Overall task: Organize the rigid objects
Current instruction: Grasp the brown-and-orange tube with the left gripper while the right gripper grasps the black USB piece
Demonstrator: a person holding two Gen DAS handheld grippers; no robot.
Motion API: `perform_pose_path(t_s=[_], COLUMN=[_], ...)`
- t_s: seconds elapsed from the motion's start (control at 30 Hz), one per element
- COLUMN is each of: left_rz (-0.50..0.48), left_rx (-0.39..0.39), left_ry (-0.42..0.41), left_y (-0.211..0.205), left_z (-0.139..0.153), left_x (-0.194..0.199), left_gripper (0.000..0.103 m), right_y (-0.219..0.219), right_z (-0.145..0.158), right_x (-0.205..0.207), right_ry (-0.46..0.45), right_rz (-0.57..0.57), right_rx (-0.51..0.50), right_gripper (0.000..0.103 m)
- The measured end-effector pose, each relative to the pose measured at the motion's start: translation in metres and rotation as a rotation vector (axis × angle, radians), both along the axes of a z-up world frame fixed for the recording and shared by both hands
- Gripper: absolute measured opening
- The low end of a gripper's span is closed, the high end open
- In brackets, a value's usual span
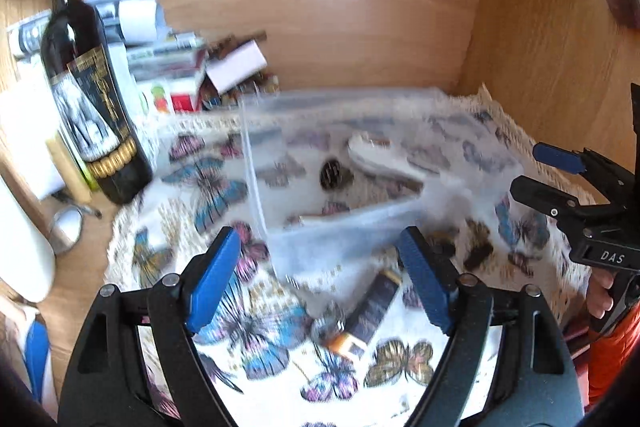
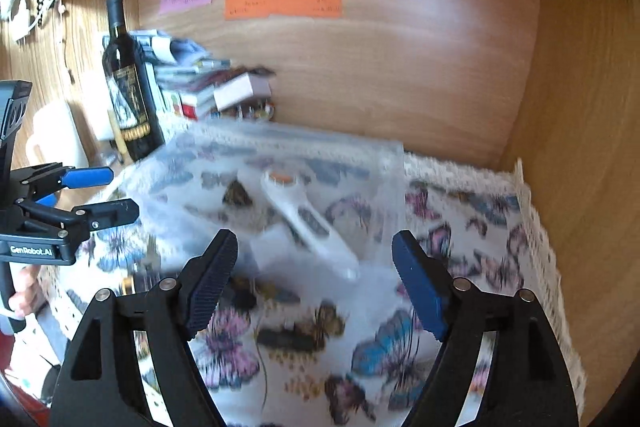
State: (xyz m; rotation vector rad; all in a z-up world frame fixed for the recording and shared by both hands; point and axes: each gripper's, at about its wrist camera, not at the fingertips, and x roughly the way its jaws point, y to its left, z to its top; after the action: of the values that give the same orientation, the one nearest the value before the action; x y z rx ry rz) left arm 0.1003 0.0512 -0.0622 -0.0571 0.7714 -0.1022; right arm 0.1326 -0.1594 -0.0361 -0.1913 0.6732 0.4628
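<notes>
Bin: clear, on butterfly cloth, white remote inside.
Left gripper: jaws wide, empty.
Right gripper: jaws wide, empty.
Bottle: upright, left of bin.

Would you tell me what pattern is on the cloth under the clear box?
Colourful butterflies on white: the cloth shows best in the left wrist view.
</notes>
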Motion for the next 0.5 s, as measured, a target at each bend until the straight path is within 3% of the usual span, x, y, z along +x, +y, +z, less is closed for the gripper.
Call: perform_pose_path(t_s=[0.2,0.5], left_rz=[-0.045,-0.134], left_rx=[0.036,0.036], left_ry=[0.071,0.099], left_y=[-0.017,-0.041], left_z=[-0.029,-0.037], left_x=[-0.011,-0.007], left_gripper=[0.081,0.049], right_y=[-0.002,0.004], right_z=[-0.028,-0.053], right_x=[-0.009,-0.013], right_ry=[0.098,0.194], right_rz=[0.000,0.008], right_rx=[-0.001,0.022], right_gripper=[0.078,0.077])
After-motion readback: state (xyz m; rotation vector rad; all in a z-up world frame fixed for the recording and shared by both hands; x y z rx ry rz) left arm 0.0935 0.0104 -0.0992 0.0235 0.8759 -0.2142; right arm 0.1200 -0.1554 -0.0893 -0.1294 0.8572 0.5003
